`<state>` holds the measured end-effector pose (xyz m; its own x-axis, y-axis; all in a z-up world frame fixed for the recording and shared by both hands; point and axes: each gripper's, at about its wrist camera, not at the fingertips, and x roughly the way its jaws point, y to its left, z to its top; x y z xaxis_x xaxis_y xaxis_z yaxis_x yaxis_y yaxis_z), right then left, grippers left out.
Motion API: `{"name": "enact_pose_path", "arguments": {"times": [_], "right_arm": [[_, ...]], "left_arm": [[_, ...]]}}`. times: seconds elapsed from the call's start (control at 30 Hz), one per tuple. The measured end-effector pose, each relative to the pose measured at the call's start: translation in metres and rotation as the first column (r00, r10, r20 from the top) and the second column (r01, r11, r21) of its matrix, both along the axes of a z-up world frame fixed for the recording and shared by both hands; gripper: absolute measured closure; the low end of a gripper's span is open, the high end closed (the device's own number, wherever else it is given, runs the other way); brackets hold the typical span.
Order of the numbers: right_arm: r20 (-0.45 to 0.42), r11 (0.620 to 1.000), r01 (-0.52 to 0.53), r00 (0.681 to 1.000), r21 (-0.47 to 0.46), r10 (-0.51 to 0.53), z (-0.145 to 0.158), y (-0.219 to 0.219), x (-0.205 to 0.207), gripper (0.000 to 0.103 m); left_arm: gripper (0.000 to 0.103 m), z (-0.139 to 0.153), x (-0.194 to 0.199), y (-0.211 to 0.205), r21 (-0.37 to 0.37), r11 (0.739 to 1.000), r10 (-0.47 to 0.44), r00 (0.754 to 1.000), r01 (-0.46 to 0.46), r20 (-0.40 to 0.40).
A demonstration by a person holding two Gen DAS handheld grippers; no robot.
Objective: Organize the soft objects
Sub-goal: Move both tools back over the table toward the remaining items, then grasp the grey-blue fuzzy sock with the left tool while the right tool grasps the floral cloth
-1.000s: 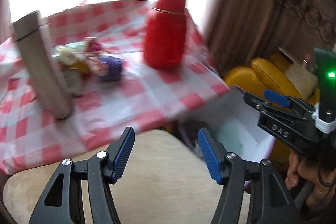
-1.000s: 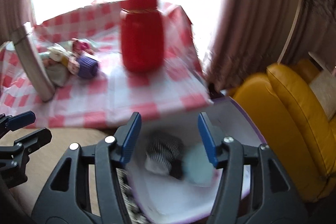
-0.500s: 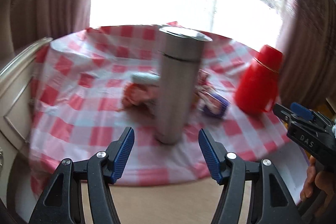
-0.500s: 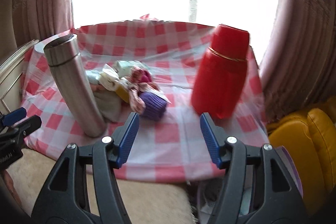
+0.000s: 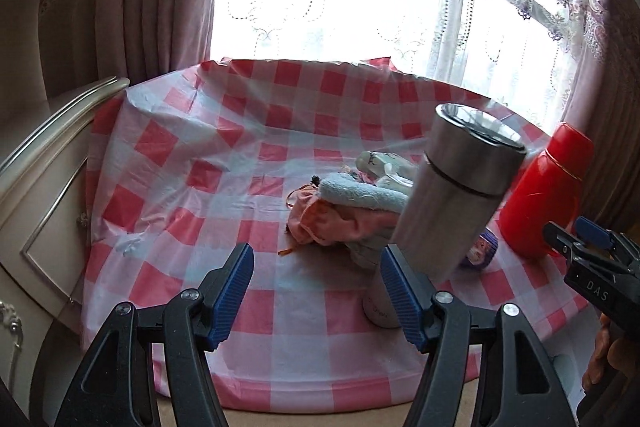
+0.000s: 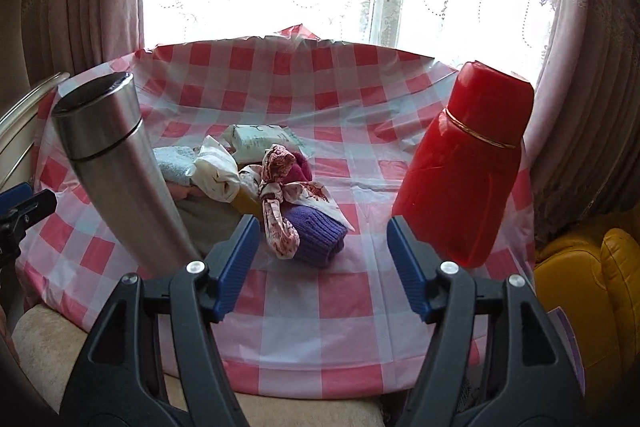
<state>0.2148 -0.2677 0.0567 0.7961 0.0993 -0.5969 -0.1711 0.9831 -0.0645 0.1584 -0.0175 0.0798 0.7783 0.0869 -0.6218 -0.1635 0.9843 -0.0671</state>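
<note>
Sitting mid-table on the red-checked plastic tablecloth (image 6: 320, 307), the pile of soft cloths (image 6: 256, 175) (between steel flask (image 6: 116, 163) and red thermos (image 6: 464, 167)); left gripper (image 5: 316, 291) spread empty, right gripper (image 6: 318, 263) opening, nothing between.

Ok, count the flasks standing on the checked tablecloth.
2. The steel flask stands left of the pile of soft things; the red flask stands to its right. None seems hidden.

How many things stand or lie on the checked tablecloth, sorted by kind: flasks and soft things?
Flasks: 2, the steel cylindrical flask and the red plastic flask.
Soft things: at least 5 can be told apart: light blue towel, pink cloth, purple knitted piece, floral fabric scrunchie, white cloth.
Total: at least 7.
</note>
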Motion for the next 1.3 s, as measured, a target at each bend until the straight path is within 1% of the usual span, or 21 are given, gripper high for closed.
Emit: {"name": "enact_pose_path", "arguments": {"times": [0.47,0.6,0.77,0.93,1.07,1.17,1.23,1.3], "right_arm": [[-0.055,1.000,0.003,0.998,-0.014,-0.004,-0.023,0.006,0.036,0.031],[-0.064,1.000,0.003,0.998,-0.014,-0.004,-0.028,0.008,0.045,0.031],[-0.063,1.000,-0.008,0.998,0.003,0.009,-0.033,0.010,0.057,0.028],[-0.081,1.000,-0.026,0.996,0.012,0.026,-0.044,0.013,0.069,0.024],[-0.096,0.999,-0.039,0.995,0.021,0.041,-0.052,0.015,0.076,0.023],[-0.098,0.998,-0.056,0.993,0.028,0.059,-0.056,0.016,0.081,0.022],[-0.100,0.997,-0.072,0.992,0.030,0.074,-0.059,0.018,0.086,0.020],[-0.109,0.997,-0.074,0.991,0.033,0.077,-0.062,0.017,0.091,0.019]], "left_arm": [[0.036,-0.019,0.043,0.031,-0.030,0.999,0.035,0.998,-0.037,-0.054],[0.035,-0.022,0.058,0.037,-0.045,0.999,0.020,0.998,-0.023,-0.060],[0.035,-0.029,0.076,0.045,-0.083,0.997,-0.004,0.997,-0.002,-0.074],[0.035,-0.043,0.097,0.053,-0.158,0.987,-0.037,0.993,0.019,-0.108],[0.035,-0.053,0.112,0.058,-0.245,0.969,-0.072,0.989,0.040,-0.126],[0.035,-0.054,0.123,0.059,-0.307,0.949,-0.114,0.988,0.077,-0.104],[0.035,-0.054,0.133,0.062,-0.388,0.916,-0.142,0.986,0.098,-0.085],[0.035,-0.053,0.144,0.062,-0.440,0.889,-0.179,0.981,0.130,-0.071]]}}
